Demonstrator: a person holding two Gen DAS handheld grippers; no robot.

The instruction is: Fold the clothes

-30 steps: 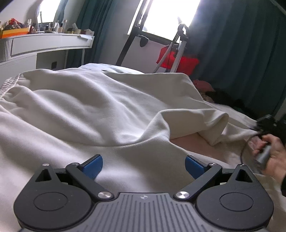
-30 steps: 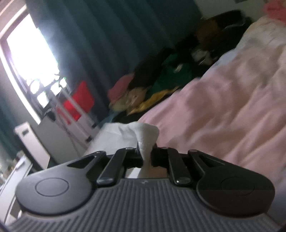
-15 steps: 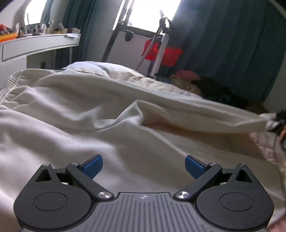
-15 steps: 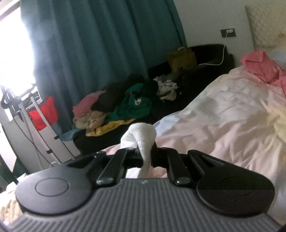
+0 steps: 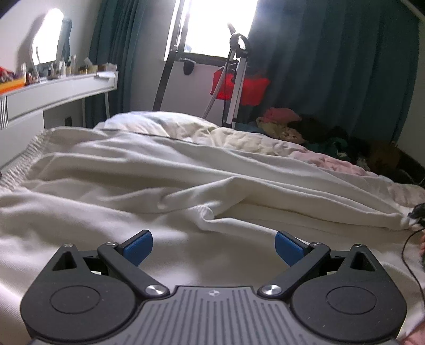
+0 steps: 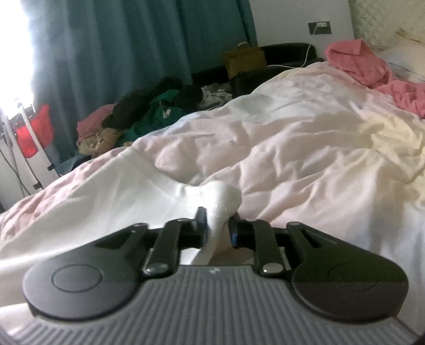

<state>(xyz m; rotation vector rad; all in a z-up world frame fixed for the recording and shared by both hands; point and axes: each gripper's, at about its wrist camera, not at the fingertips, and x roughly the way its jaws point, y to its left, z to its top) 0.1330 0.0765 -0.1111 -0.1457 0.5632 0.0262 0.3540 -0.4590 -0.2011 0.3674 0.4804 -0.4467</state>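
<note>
Since half a second back the sleeve's been dragged out flatter and lower across the bed, the right gripper pulling it sideways. Left gripper [image 5: 213, 245] hovers over the cream sweatshirt [image 5: 111, 185] with jaws spread wide, nothing in them. Sweatshirt's sprawled across the pink duvet [image 6: 305, 148]. Right gripper [image 6: 217, 225] is pinched tight on the sleeve cuff [image 6: 221, 199].

Ahead-left: white vanity shelf [image 5: 61, 87] — bottles on top | ahead: bright window [image 5: 217, 24], red bag [image 5: 239, 86] on a stand | ahead-right: teal curtain [image 5: 332, 66] — heaped clothes pile [image 5: 305, 130] below.
</note>
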